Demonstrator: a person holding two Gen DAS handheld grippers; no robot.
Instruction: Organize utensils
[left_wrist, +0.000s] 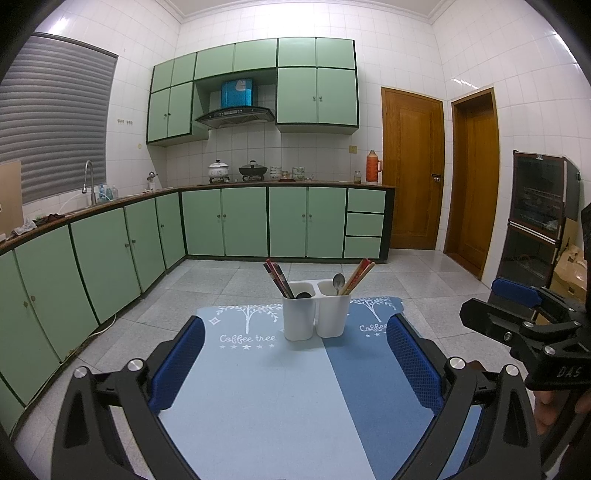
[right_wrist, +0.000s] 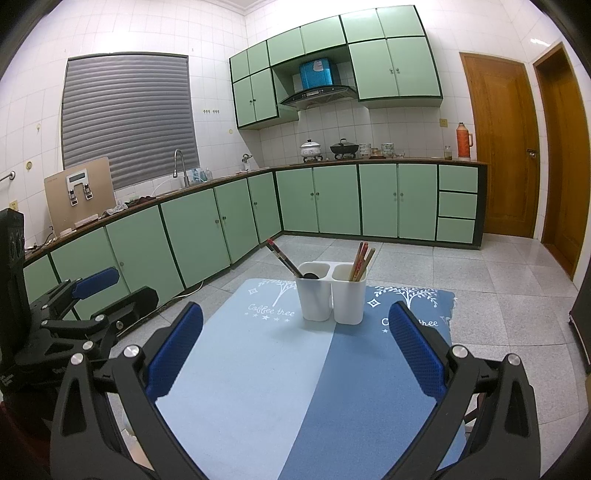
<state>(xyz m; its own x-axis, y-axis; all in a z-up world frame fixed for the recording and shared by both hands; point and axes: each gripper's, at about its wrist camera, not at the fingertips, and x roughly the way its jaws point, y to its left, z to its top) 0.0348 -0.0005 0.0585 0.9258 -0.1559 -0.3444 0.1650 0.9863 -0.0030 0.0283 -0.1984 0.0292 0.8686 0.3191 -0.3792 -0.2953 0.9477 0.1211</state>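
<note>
A white two-compartment holder (left_wrist: 316, 314) (right_wrist: 332, 299) stands upright at the far end of a two-tone blue mat (left_wrist: 258, 398) (right_wrist: 258, 376). Its left cup holds dark chopsticks (left_wrist: 279, 278) (right_wrist: 282, 258) and a black spoon (left_wrist: 303, 295). In its right cup are a metal spoon (left_wrist: 338, 282) and reddish wooden chopsticks (left_wrist: 358, 275) (right_wrist: 362, 262). My left gripper (left_wrist: 295, 325) is open, short of the holder, with nothing between its blue pads (left_wrist: 177, 365). Beside it, my right gripper (right_wrist: 295, 314) is also open and empty. Each gripper shows at the edge of the other's view (left_wrist: 513, 302) (right_wrist: 96, 291).
The mat covers a small table with grey tiled floor (left_wrist: 207, 284) around it. Green base cabinets (left_wrist: 225, 221) run along the left and back walls. Two wooden doors (left_wrist: 413, 170) stand at the right, and a dark glass-front cabinet (left_wrist: 539, 210) with cardboard boxes lies further right.
</note>
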